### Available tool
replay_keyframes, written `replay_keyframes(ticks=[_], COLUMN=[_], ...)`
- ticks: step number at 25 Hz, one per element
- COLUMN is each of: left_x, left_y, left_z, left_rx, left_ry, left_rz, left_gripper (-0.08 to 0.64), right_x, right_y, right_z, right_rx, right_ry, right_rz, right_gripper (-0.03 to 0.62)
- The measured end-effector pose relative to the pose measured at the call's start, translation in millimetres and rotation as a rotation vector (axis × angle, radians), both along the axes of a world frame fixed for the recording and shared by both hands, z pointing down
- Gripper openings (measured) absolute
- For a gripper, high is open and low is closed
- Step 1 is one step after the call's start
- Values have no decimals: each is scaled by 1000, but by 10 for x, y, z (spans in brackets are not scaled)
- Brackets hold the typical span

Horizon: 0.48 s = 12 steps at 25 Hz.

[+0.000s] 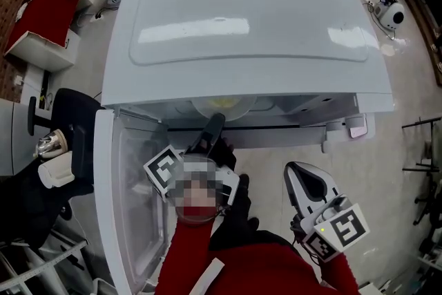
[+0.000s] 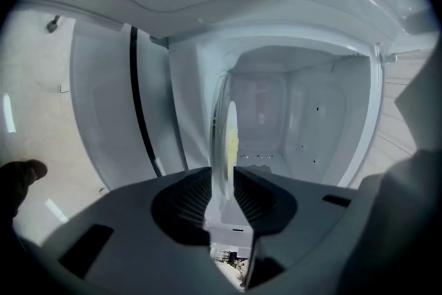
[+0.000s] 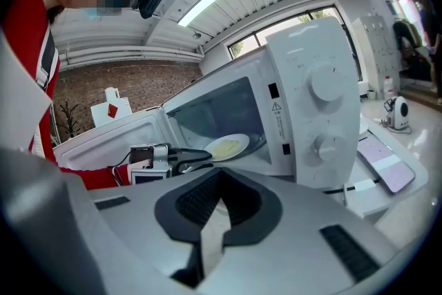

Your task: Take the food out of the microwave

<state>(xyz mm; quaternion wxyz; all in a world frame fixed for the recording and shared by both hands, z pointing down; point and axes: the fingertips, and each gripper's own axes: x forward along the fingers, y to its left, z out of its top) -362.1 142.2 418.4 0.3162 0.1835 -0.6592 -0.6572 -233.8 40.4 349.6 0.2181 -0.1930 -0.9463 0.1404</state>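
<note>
A white microwave [image 1: 248, 24] stands with its door [image 1: 131, 204] swung open to the left. In its mouth sits a pale plate [image 1: 221, 106] with yellow food on it. My left gripper [image 1: 214, 122] reaches into the opening. In the left gripper view the plate [image 2: 224, 141] stands edge-on between the jaws, and the left gripper [image 2: 222, 179] is shut on its rim. The right gripper view shows the plate [image 3: 228, 146] at the cavity's front with the left gripper [image 3: 197, 157] holding it. My right gripper [image 1: 304, 173] hangs in front of the microwave at the right, shut and empty [image 3: 219, 207].
The microwave's control panel [image 3: 318, 114] with two knobs is at the right of the cavity. A flat device [image 3: 387, 166] lies beside the microwave. A black chair [image 1: 69, 121] and a red-topped cabinet [image 1: 48, 3] stand at the left. A small white machine [image 1: 390, 14] sits on the floor.
</note>
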Motion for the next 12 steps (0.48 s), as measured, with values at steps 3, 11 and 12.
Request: replay_keyframes(ticks=[3, 11, 12], left_x=[-26, -41, -37], left_y=[-12, 9, 9], left_z=[26, 89, 86], left_rx=[10, 61, 68], left_ry=[28, 145, 152], left_rz=[-13, -69, -74], left_gripper=[106, 91, 89], right_x=[13, 16, 25], right_y=[-28, -62, -70], right_z=[38, 65, 75], right_rx=[11, -6, -5], right_ry=[15, 28, 34], right_rz=[0, 16, 18], right_gripper=[11, 11, 11])
